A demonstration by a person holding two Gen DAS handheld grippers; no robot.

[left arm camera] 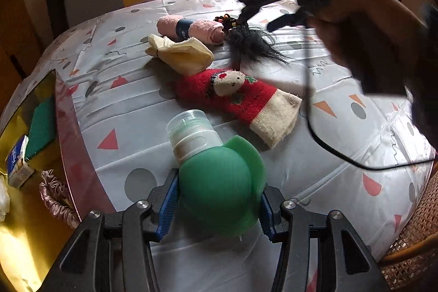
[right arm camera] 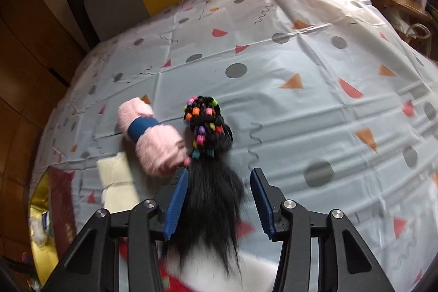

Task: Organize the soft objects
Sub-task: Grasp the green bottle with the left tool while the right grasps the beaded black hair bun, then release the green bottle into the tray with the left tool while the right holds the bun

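Observation:
My left gripper (left arm camera: 219, 190) is shut on a green squeeze bottle (left arm camera: 219, 188) with a clear cap, held just above the patterned tablecloth (left arm camera: 314, 182). Beyond it lie a red Christmas sock (left arm camera: 241, 97), a folded yellow cloth (left arm camera: 183, 54) and a rolled pink towel (left arm camera: 189, 29) with a blue band. A black hairpiece (right arm camera: 210, 182) with coloured beads lies beside the pink towel (right arm camera: 153, 136). My right gripper (right arm camera: 219, 174) straddles its loose hair. The left pad brushes the strands and the right pad stands apart, so the jaws are open. The left wrist view shows that gripper (left arm camera: 260, 18) blurred over the hairpiece (left arm camera: 246, 43).
A gold-lined box (left arm camera: 27, 223) at the table's left edge holds a green sponge (left arm camera: 41, 127), a small carton (left arm camera: 19, 163) and a pink scrunchie (left arm camera: 54, 196). A black cable (left arm camera: 328, 149) trails across the cloth on the right. A wicker chair (left arm camera: 416, 237) stands at the right edge.

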